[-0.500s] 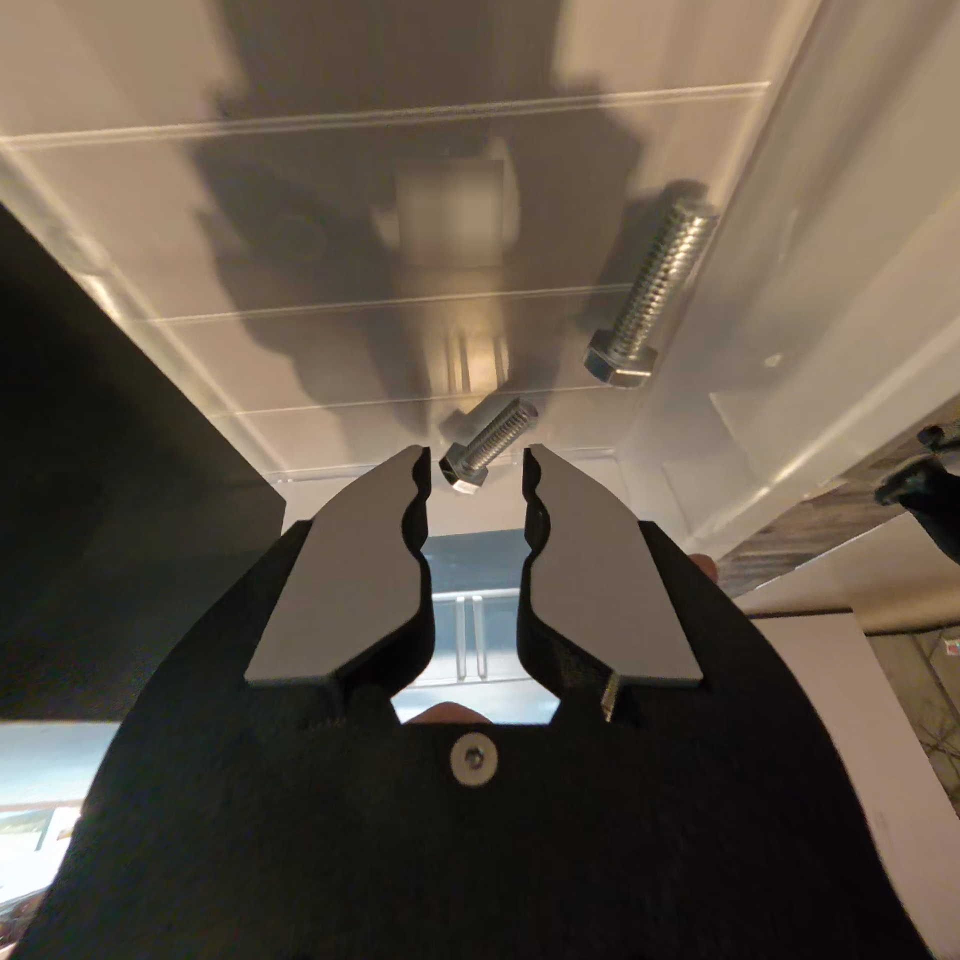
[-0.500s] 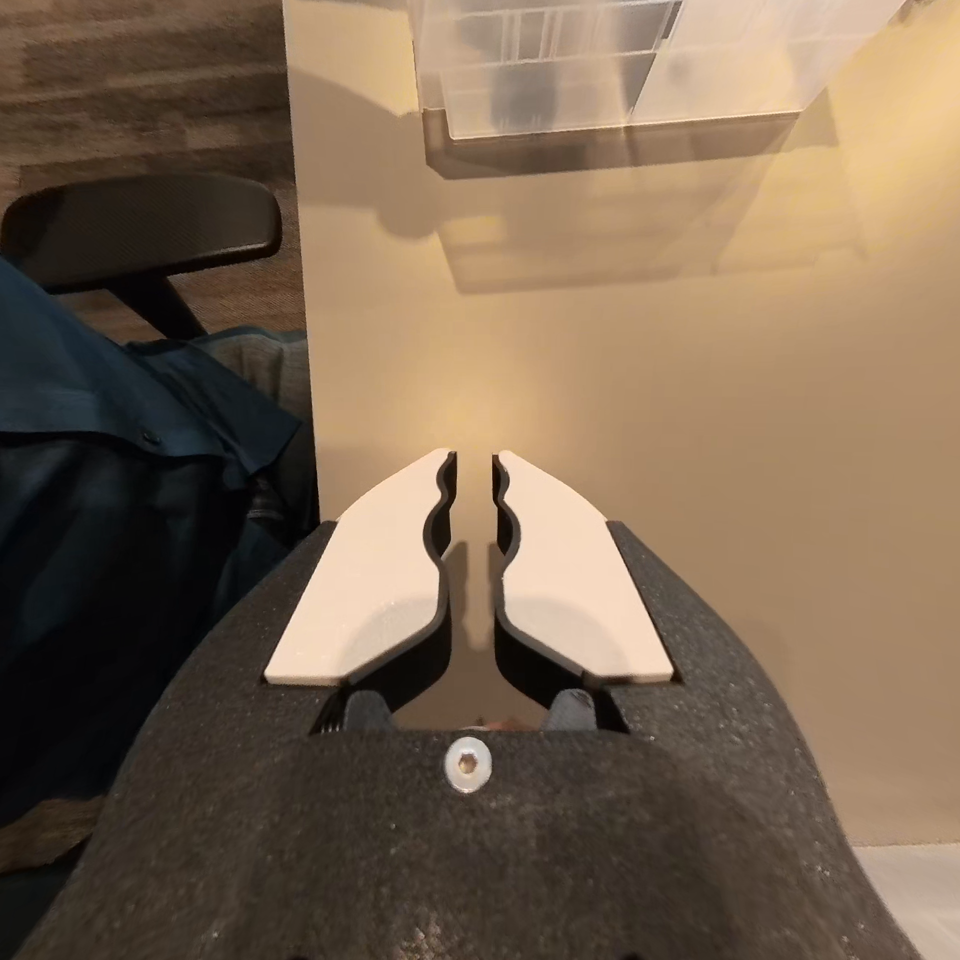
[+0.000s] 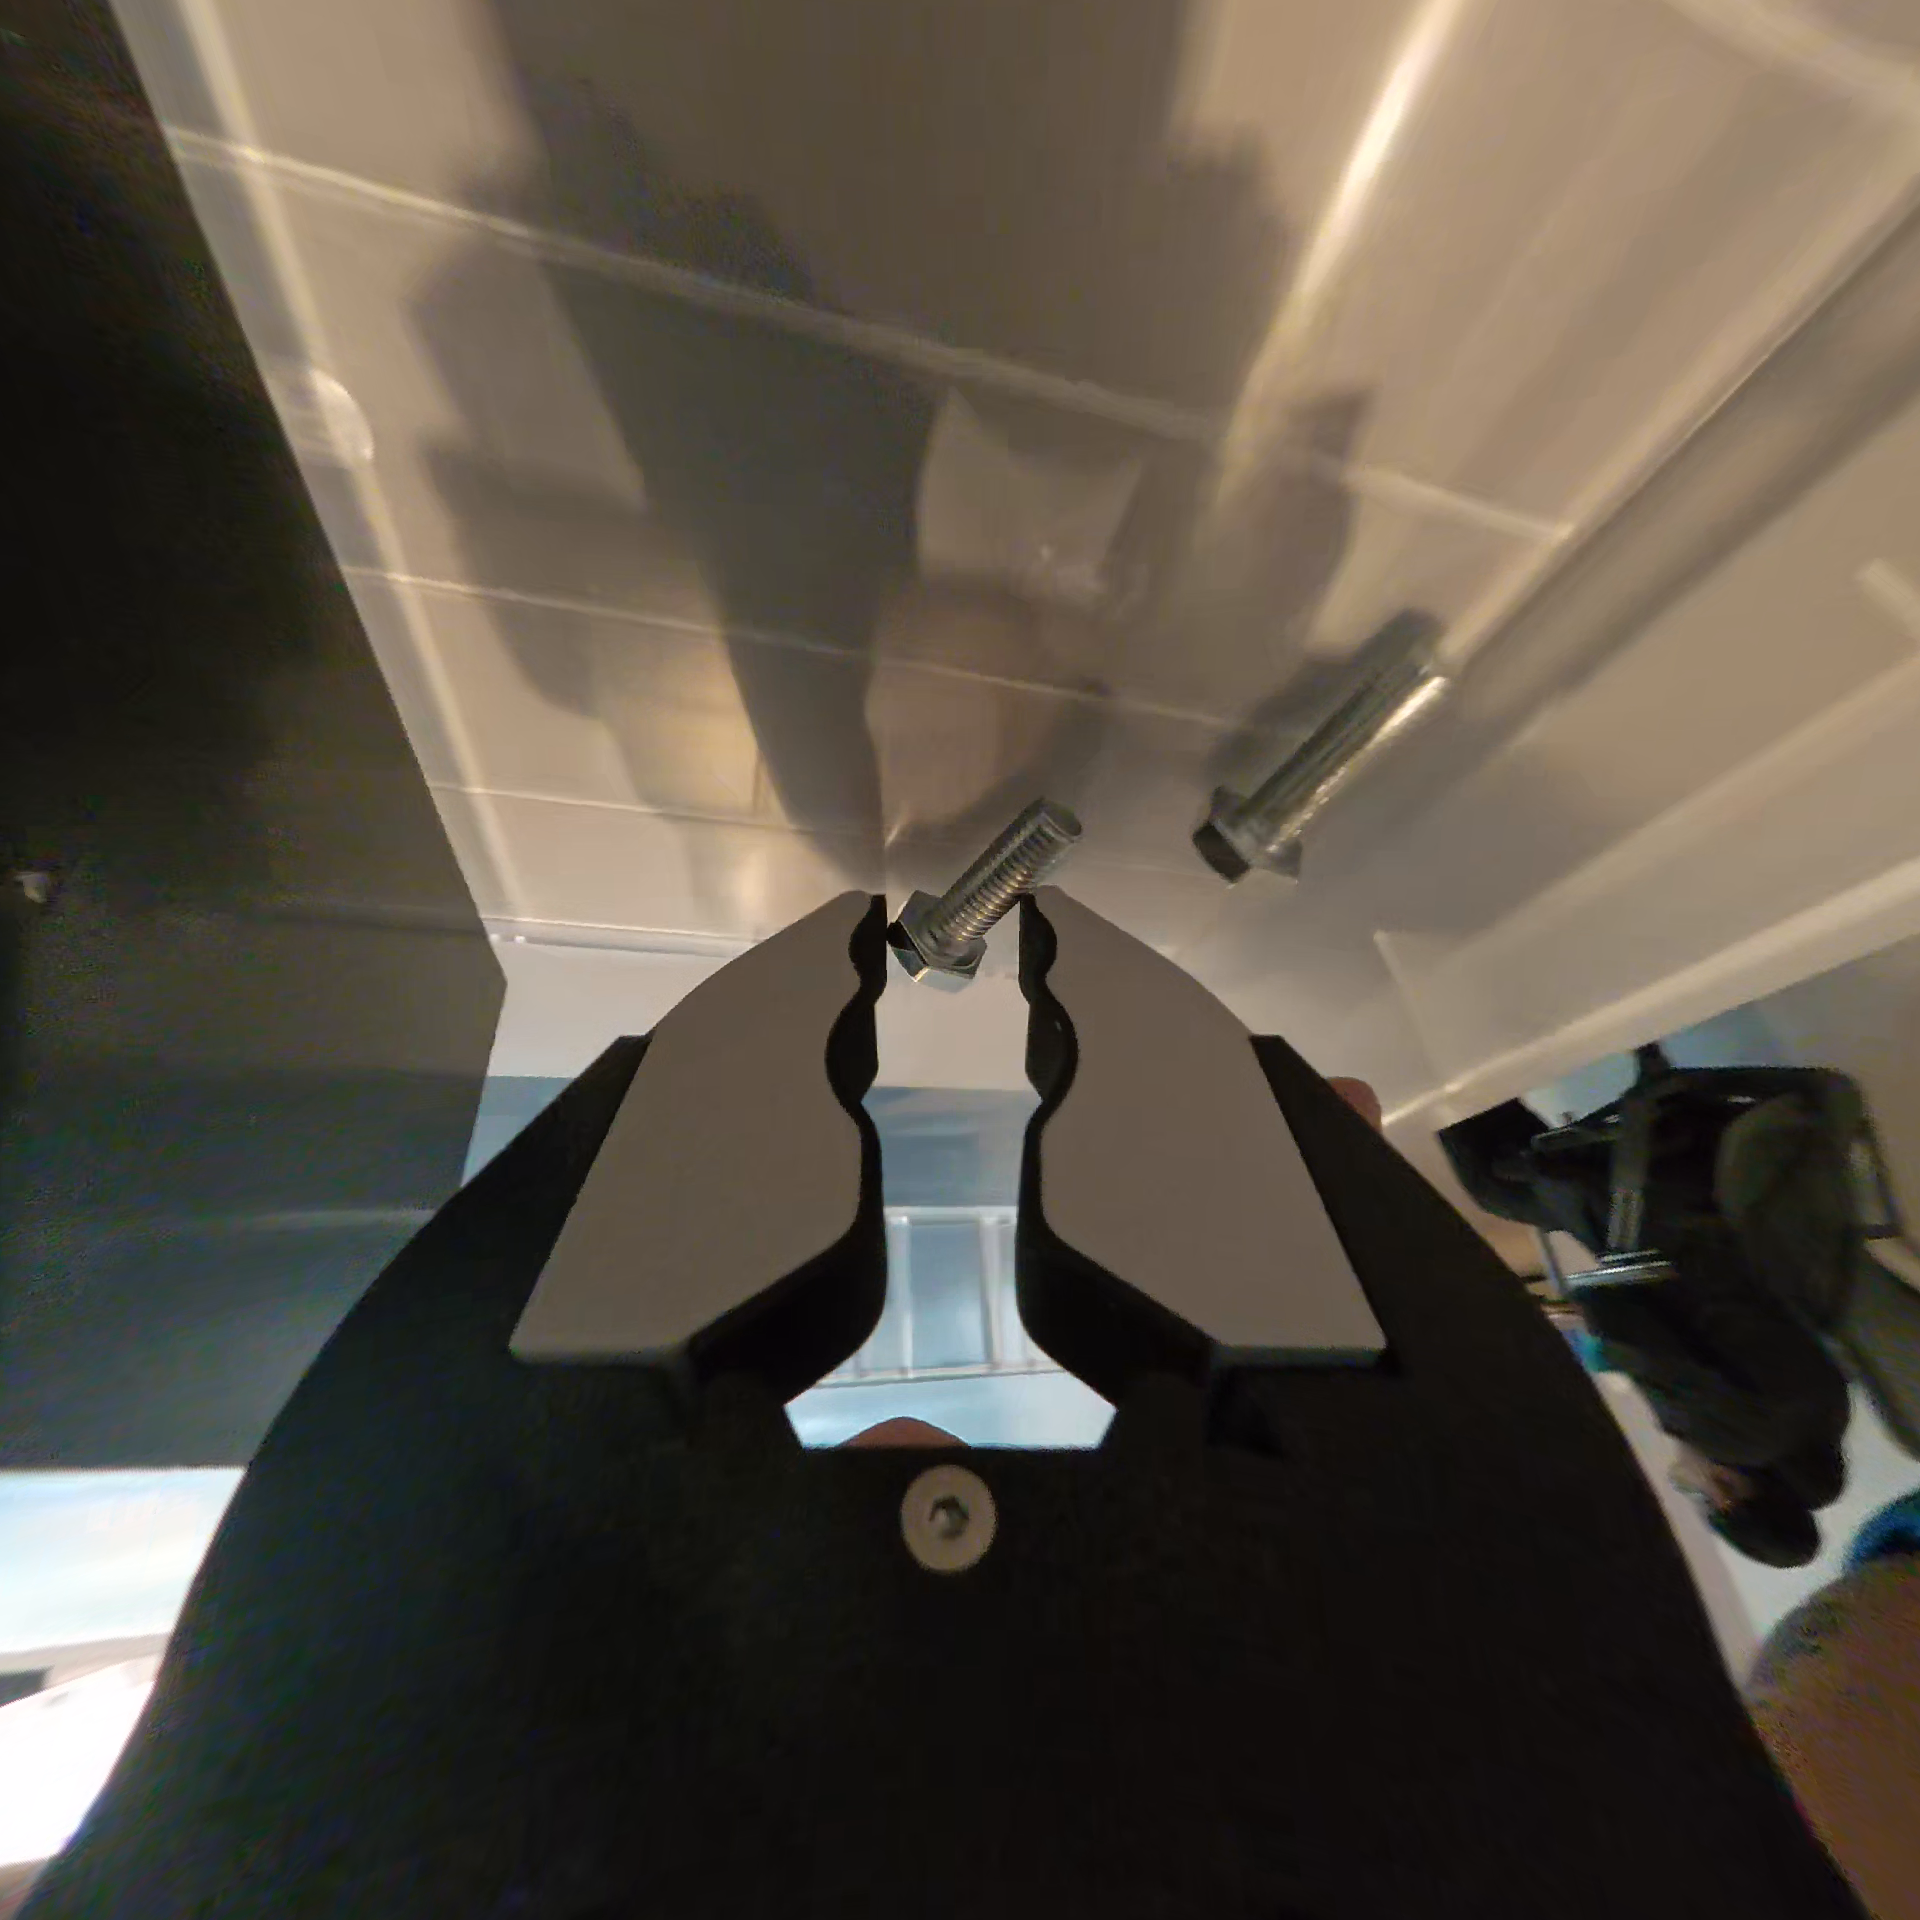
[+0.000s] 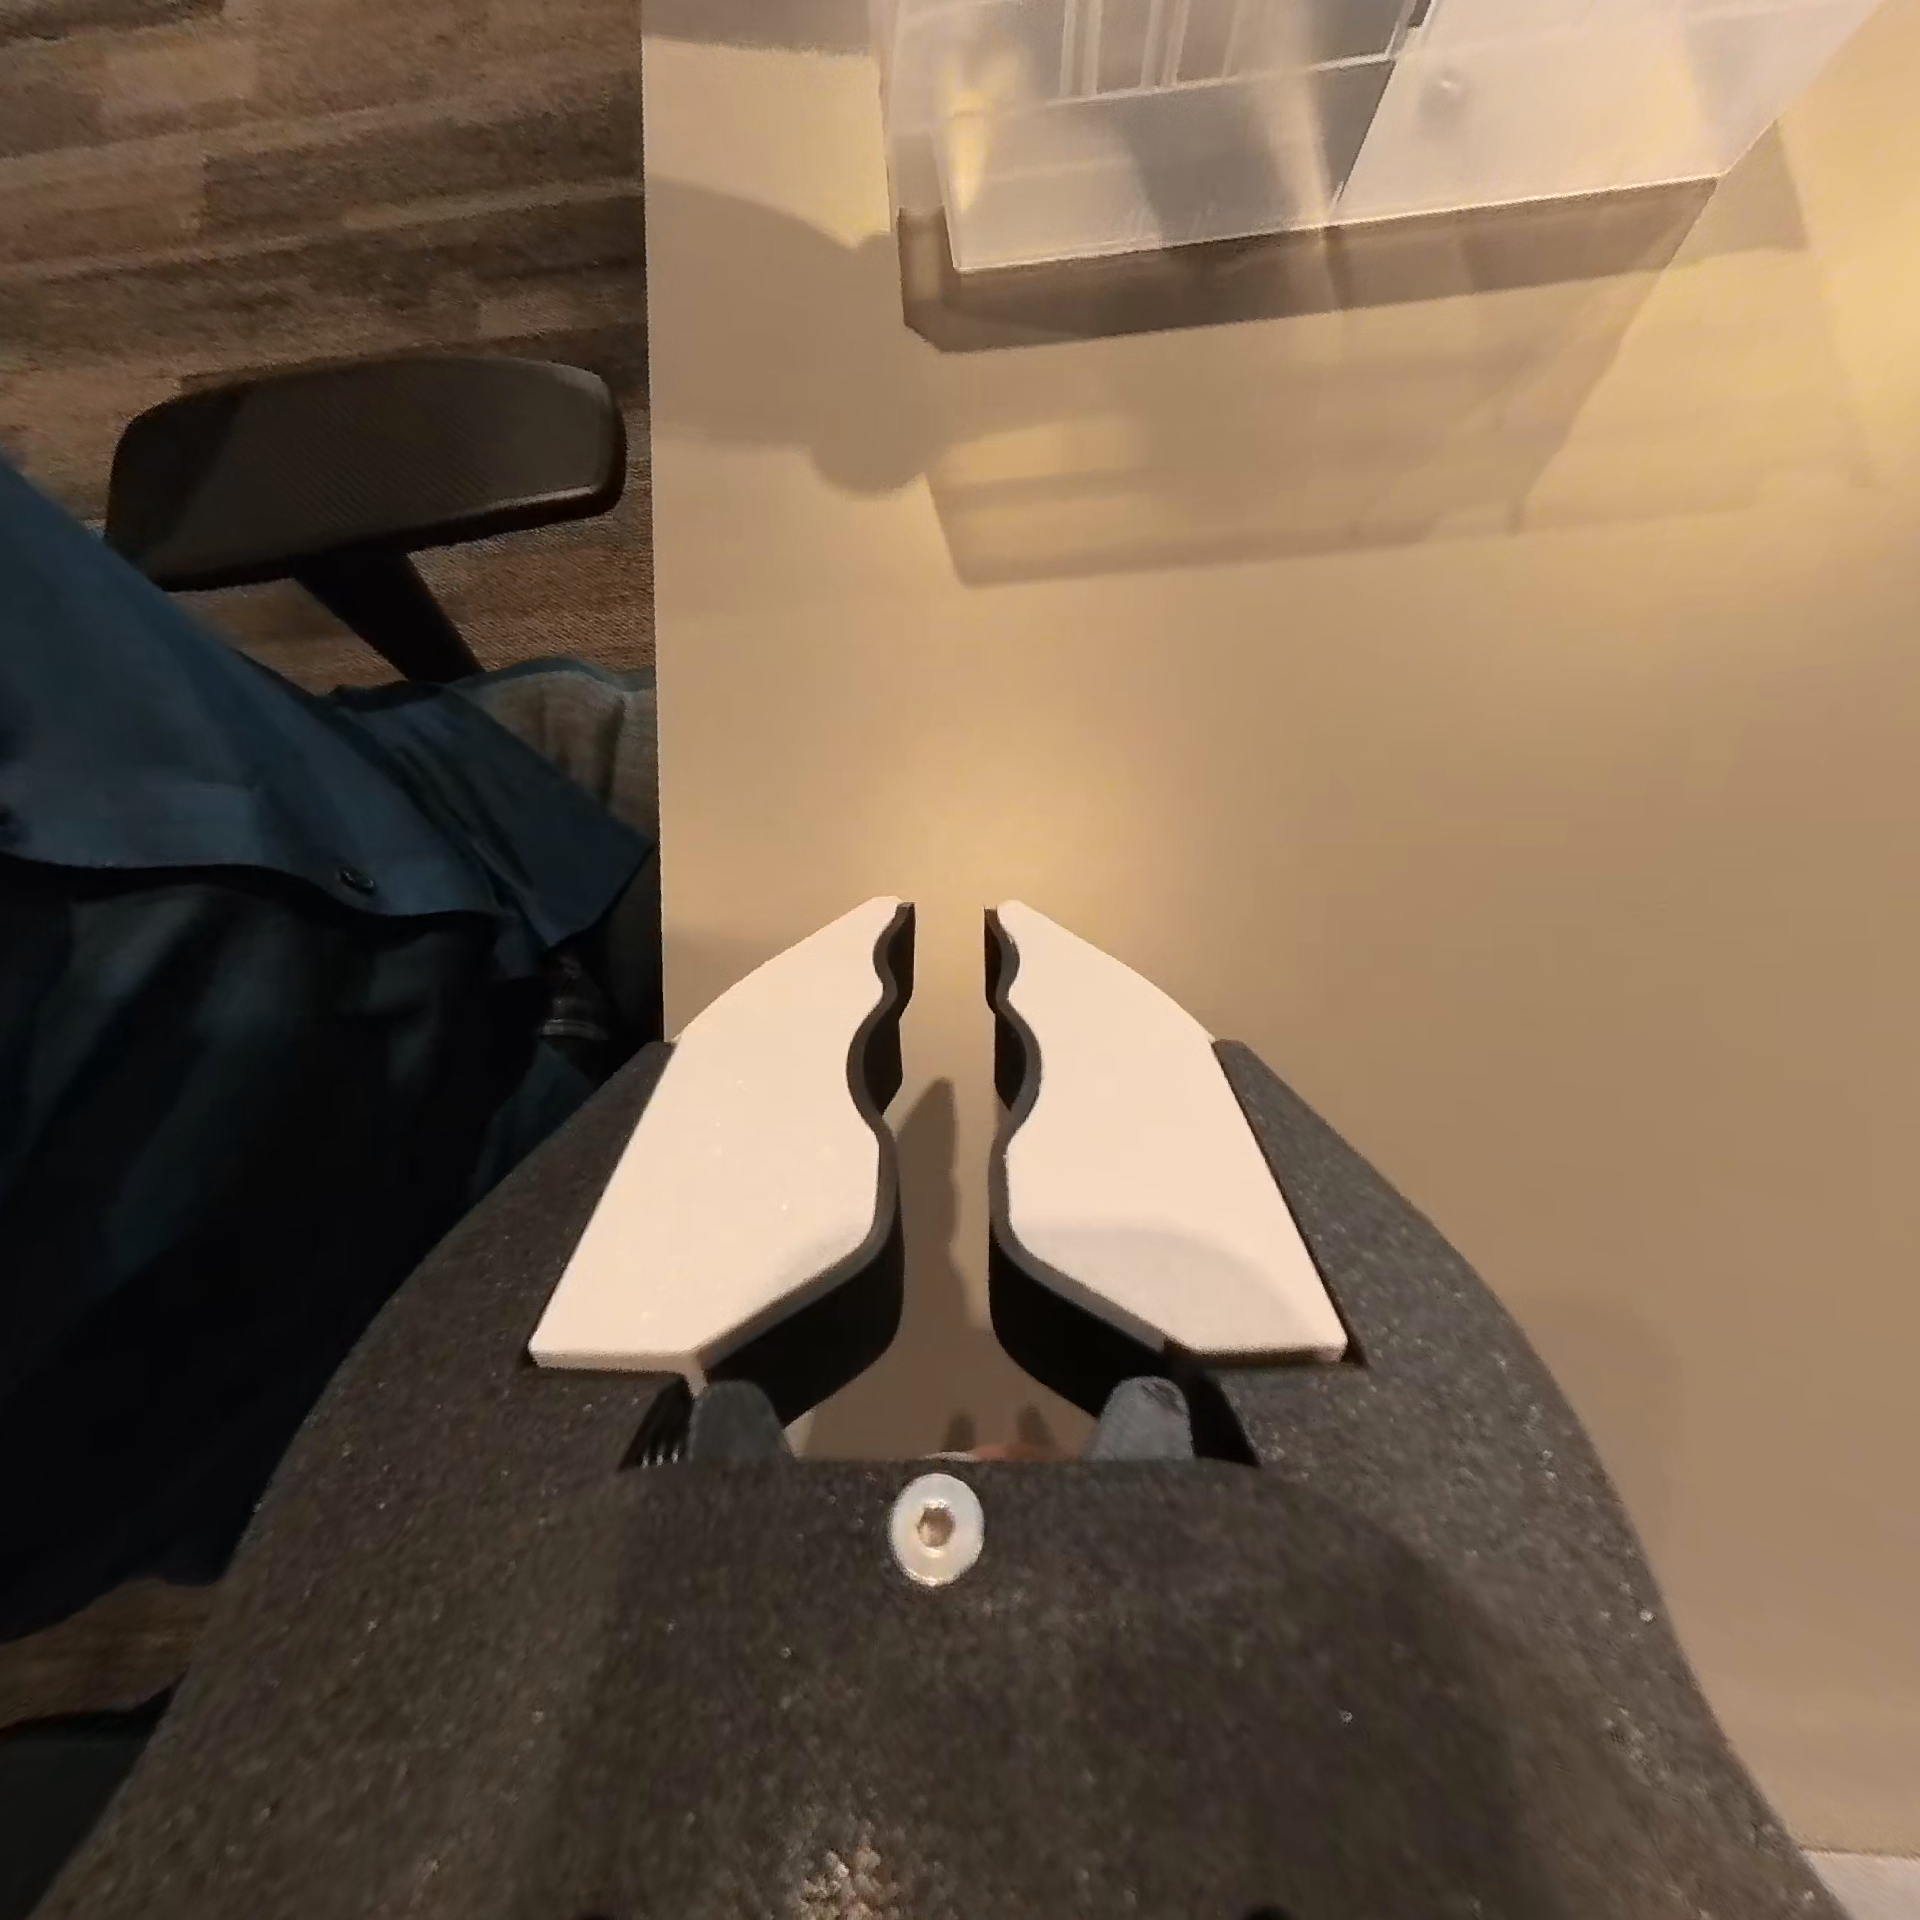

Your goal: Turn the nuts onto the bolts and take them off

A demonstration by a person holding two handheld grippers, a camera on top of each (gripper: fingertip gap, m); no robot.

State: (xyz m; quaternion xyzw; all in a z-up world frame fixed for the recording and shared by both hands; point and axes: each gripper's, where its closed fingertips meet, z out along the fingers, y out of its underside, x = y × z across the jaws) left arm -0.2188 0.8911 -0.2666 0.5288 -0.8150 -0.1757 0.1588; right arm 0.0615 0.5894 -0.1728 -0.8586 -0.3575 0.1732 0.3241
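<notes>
My left gripper [image 3: 954, 909] is shut on a small silver bolt [image 3: 987, 894]. Its hex head sits against the left fingertip and the threaded shank points up and to the right. The bolt is held just over a clear plastic compartment box [image 3: 727, 436]. A larger silver bolt [image 3: 1311, 767] lies blurred in the box to the right. My right gripper [image 4: 951, 914] is empty, its jaws a narrow slit apart, low over a beige table [image 4: 1351, 831]. The same box [image 4: 1195, 177] shows at the top of the right wrist view. I see no nuts.
A dark blurred object with metal parts [image 3: 1714, 1299] is at the right edge of the left wrist view. A black chair armrest [image 4: 364, 457] and a person's dark blue clothing [image 4: 208, 987] lie left of the table edge. The floor is wood-patterned [image 4: 312, 156]. My hands' fingertips stand some 45 cm from each other.
The left jaws have closed in on the small bolt, which now sits between the fingertips. The left view has swung and blurred. The right gripper has barely moved.
</notes>
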